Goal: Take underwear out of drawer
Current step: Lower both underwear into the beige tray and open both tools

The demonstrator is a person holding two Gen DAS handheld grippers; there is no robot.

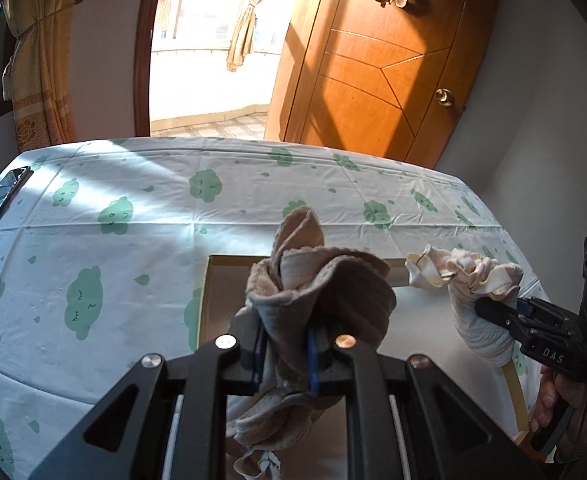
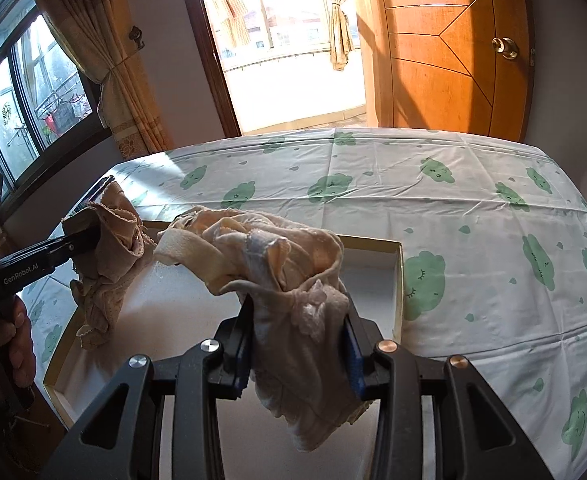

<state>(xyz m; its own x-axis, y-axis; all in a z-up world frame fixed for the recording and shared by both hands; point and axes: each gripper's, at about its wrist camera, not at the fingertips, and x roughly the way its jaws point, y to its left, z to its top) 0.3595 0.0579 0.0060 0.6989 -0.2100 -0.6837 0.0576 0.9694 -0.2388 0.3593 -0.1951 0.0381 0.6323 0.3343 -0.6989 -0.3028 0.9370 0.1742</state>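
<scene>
A crumpled beige pair of underwear (image 1: pixel 317 280) and a cream pair (image 2: pixel 277 264) hang bunched above the open white drawer (image 2: pixel 399 280), which looks empty.

Strong daylight from the open balcony doorway (image 1: pixel 209 48), blown out to white. Sun streaks and long shadows across the white cloud-print sheet (image 1: pixel 141 216) and orange wooden door (image 1: pixel 377 80). Heavy fisheye bending, dark vignette at corners. Focus sharp, no motion blur.
</scene>
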